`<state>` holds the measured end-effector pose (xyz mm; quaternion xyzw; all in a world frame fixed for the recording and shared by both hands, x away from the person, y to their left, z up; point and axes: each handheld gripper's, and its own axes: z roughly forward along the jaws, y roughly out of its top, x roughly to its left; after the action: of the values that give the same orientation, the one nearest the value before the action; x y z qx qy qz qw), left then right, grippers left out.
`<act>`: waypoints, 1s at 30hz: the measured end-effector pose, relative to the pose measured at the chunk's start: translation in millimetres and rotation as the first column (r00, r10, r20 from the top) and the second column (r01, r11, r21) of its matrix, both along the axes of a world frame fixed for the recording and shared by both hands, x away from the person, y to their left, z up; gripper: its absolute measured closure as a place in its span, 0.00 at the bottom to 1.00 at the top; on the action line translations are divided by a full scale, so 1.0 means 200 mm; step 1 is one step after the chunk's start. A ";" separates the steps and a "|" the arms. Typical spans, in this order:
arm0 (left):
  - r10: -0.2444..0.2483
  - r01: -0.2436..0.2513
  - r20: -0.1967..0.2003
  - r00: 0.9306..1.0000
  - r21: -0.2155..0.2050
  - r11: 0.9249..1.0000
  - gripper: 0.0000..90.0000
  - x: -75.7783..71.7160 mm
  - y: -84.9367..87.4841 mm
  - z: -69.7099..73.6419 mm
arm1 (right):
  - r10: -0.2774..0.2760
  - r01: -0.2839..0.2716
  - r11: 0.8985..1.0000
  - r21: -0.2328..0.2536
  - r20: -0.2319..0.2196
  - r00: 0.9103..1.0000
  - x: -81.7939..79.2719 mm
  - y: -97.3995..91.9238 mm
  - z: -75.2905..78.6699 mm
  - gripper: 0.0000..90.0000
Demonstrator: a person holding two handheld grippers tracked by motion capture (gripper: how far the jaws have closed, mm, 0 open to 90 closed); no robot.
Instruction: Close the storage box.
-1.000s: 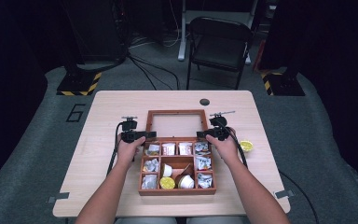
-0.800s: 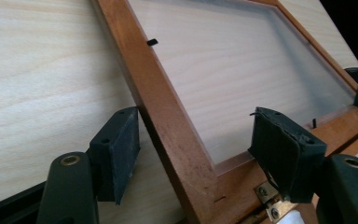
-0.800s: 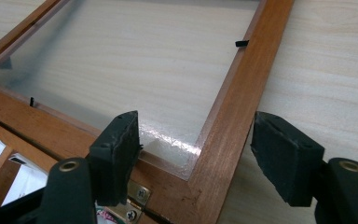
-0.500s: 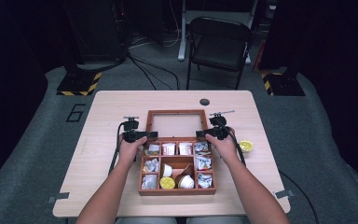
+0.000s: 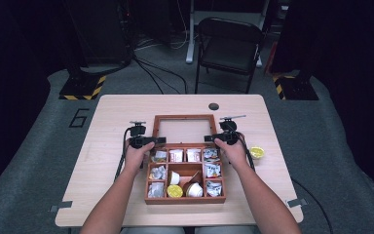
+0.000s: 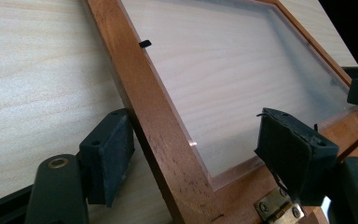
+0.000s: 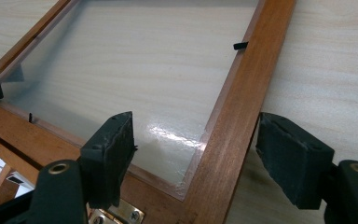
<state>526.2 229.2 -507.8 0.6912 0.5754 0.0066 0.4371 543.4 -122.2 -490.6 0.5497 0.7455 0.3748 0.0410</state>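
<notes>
A wooden compartment box (image 5: 185, 201) with sachets and small cups sits at mid-table. Its hinged lid (image 5: 184, 117), a wooden frame around a clear pane, lies open flat behind it. My left gripper (image 5: 156, 139) straddles the lid's left rail (image 6: 154, 116) near the hinge. Its jaws have just been opening, and the far pad (image 6: 293, 154) stands well clear of the wood. My right gripper (image 5: 215, 138) straddles the right rail (image 7: 233, 116). Its jaws have also just been opening, with a gap on each side of the rail. Both grippers (image 6: 198, 135) (image 7: 199, 130) are open.
A brass hinge (image 6: 275, 207) joins lid and box. A small yellow cup (image 5: 256, 152) lies on the table to the right of the box, and a black round disc (image 5: 214, 106) sits behind the lid. A folding chair (image 5: 229, 48) stands beyond the table.
</notes>
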 end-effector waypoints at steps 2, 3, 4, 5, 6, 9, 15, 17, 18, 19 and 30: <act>0.002 -0.002 -0.005 1.000 -0.006 1.000 0.29 0.00 0.00 0.00 | -0.008 0.008 1.000 0.006 -0.006 1.000 0.00 0.00 0.00 0.30; 0.002 -0.002 -0.003 1.000 -0.007 1.000 0.29 0.01 -0.01 0.00 | -0.008 0.008 1.000 0.007 -0.007 1.000 0.00 0.00 0.00 0.30; 0.004 -0.004 -0.002 1.000 -0.010 1.000 0.29 0.01 -0.01 0.00 | 0.000 0.000 1.000 0.005 -0.007 1.000 0.01 0.00 0.00 0.30; 0.006 -0.006 -0.007 1.000 -0.014 1.000 0.29 0.01 -0.01 0.00 | -0.002 0.002 1.000 0.006 -0.012 1.000 0.01 0.00 0.00 0.30; 0.003 -0.003 -0.012 1.000 -0.016 1.000 0.28 0.01 -0.01 0.00 | 0.002 -0.002 1.000 0.004 -0.007 1.000 0.01 0.00 0.00 0.30; -0.004 0.003 -0.004 1.000 -0.013 1.000 0.28 0.02 -0.01 -0.01 | 0.003 -0.003 1.000 0.011 -0.006 1.000 0.02 0.00 -0.01 0.29; 0.000 0.000 -0.002 1.000 -0.019 1.000 0.28 0.02 -0.01 -0.01 | -0.013 0.015 0.998 0.064 -0.042 0.999 0.03 -0.01 -0.02 0.29; 0.000 0.000 -0.001 1.000 -0.020 1.000 0.27 0.02 -0.01 -0.02 | -0.007 0.009 0.998 0.061 -0.030 1.000 0.03 0.00 -0.03 0.29; -0.001 0.001 -0.001 1.000 -0.020 1.000 0.27 0.02 -0.01 -0.02 | -0.009 0.011 0.998 0.062 -0.030 0.999 0.03 0.00 -0.03 0.29; -0.001 0.001 -0.001 1.000 -0.021 1.000 0.27 0.02 -0.01 -0.02 | -0.010 0.012 0.998 0.064 -0.032 0.999 0.03 0.00 -0.03 0.29; 0.007 -0.007 0.011 1.000 -0.021 1.000 0.34 0.02 0.01 0.01 | -0.016 0.017 0.999 0.048 -0.023 1.000 0.03 0.00 0.00 0.33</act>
<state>529.9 230.3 -505.7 0.6845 0.5754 0.0056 0.4475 550.0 -122.5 -491.1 0.5608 0.7321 0.3861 0.0226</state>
